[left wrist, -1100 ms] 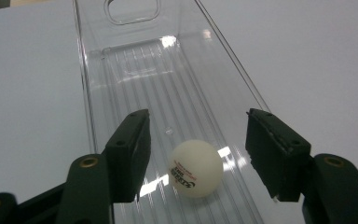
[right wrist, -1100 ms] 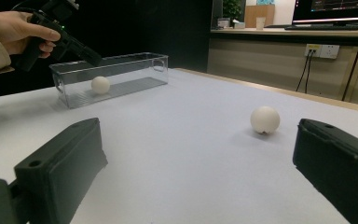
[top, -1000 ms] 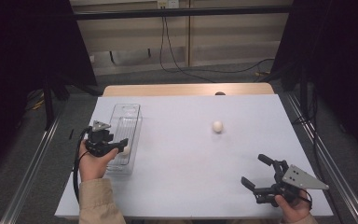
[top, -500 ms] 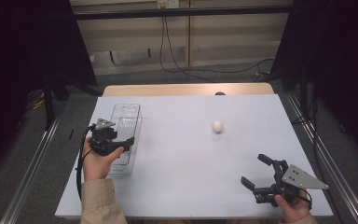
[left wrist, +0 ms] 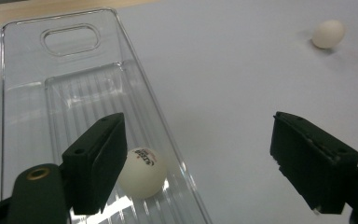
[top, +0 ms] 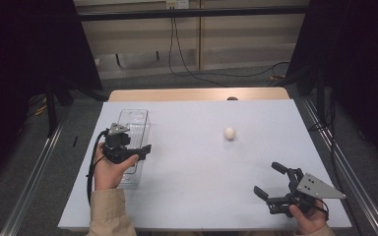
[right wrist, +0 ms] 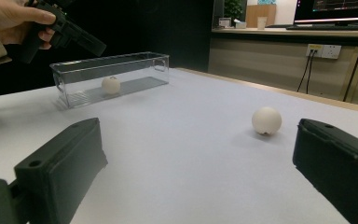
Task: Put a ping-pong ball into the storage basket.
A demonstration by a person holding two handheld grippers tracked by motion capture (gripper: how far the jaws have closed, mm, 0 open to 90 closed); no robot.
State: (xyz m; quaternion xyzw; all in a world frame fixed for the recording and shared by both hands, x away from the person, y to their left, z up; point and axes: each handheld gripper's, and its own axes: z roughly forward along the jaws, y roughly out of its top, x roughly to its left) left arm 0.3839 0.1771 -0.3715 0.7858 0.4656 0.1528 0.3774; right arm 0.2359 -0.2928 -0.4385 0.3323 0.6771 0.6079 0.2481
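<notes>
A clear plastic bin (top: 137, 117) stands on the left of the white table. One white ball (left wrist: 143, 172) lies on its ribbed floor. My left gripper (top: 140, 150) hovers over the bin's near end. Its jaws have just been opening, and in the left gripper view the left gripper (left wrist: 198, 140) has nothing between its pads; the ball rests below them. A second white ball (top: 230, 132) sits loose near the table's middle. My right gripper (top: 266, 178) is held open low at the front right and faces that ball (right wrist: 266, 121), well short of it.
The table top (top: 192, 177) is a white sheet with a wooden strip along the far edge. Dark curtains, cables and metal rails surround it. In the right gripper view the bin (right wrist: 135, 60) stands far left, under the other hand's gripper (right wrist: 74, 35).
The left gripper's jaws have spread apart, and the white ball seen at their tips earlier now lies in the bin. That hand has shifted slightly. The right gripper has kept still.
</notes>
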